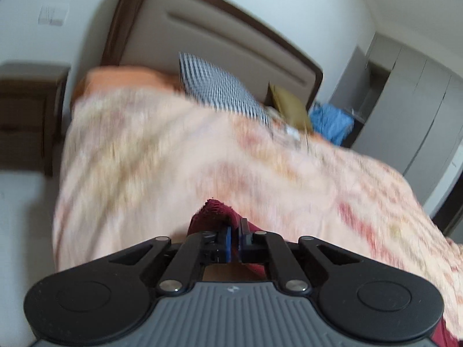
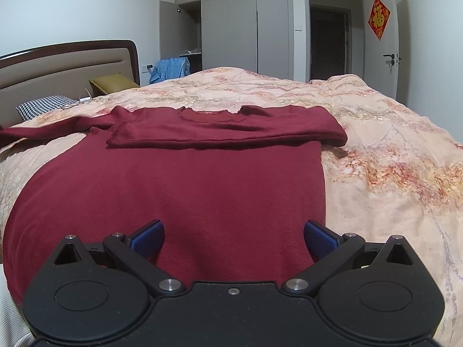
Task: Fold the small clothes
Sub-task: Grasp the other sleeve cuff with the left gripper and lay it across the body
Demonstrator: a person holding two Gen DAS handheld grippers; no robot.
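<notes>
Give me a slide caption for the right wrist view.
Open right gripper hovers over a maroon sweater on the floral bedspread, one sleeve folded across.

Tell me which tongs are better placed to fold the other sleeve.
Left, probably. The left tongs are shut on maroon cloth, apparently the sleeve lying out to the left. The right tongs are open over the sweater, holding nothing.

The sweater [image 2: 179, 185] is dark red. The bedspread [image 2: 390, 150] is peach with orange flower pattern. One pillow [image 2: 43, 105] has black-white checks, another pillow [image 2: 113, 84] is olive yellow.
</notes>
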